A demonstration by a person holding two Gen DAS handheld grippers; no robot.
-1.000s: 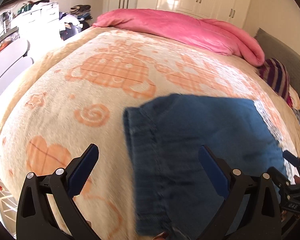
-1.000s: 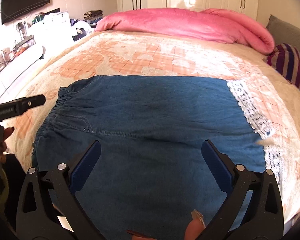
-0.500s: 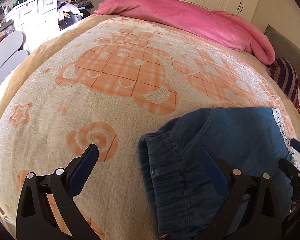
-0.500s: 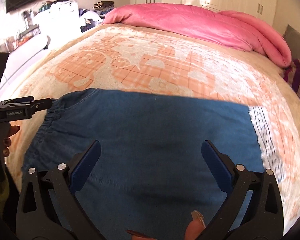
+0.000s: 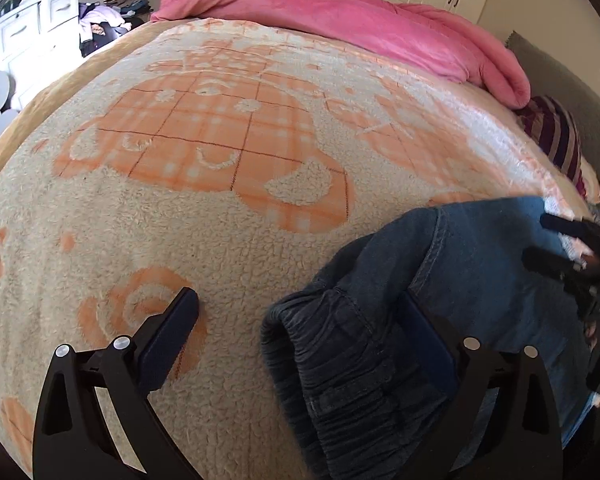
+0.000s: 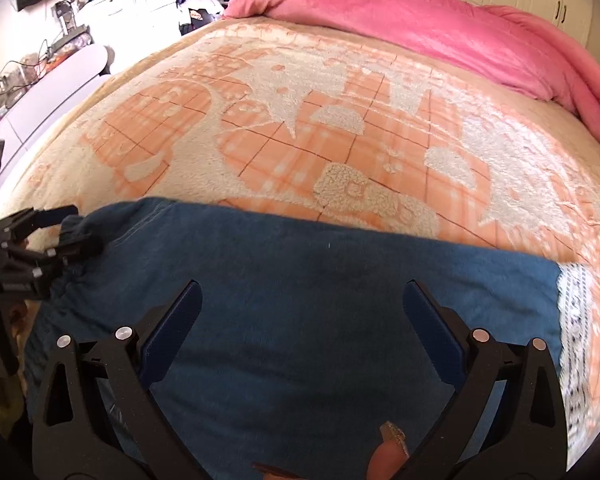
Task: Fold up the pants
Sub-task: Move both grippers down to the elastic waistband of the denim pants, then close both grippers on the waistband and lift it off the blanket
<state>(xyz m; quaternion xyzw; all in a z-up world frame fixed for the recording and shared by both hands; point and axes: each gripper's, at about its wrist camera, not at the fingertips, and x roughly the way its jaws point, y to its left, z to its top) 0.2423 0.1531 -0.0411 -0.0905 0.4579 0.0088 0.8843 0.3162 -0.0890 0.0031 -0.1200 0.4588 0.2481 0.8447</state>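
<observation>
Left gripper [image 5: 298, 338]: wide apart, holding nothing; the waistband sat between its fingers.
Right gripper [image 6: 298, 330]: wide apart, right over the middle.
Blue jeans [image 6: 300, 300]: lay flat on the fuzzy orange blanket [image 6: 300, 140].

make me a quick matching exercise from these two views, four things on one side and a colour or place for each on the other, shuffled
Things:
1. pants
2. quilt
3. lace trim
4. striped pillow

Descriptions:
A. pink, bunched along the far edge of the bed
B. white, at the right end of the denim
C. blue denim, lying under both open grippers
D. purple and cream, at the right side of the bed

Pairs: 1-C, 2-A, 3-B, 4-D
</observation>
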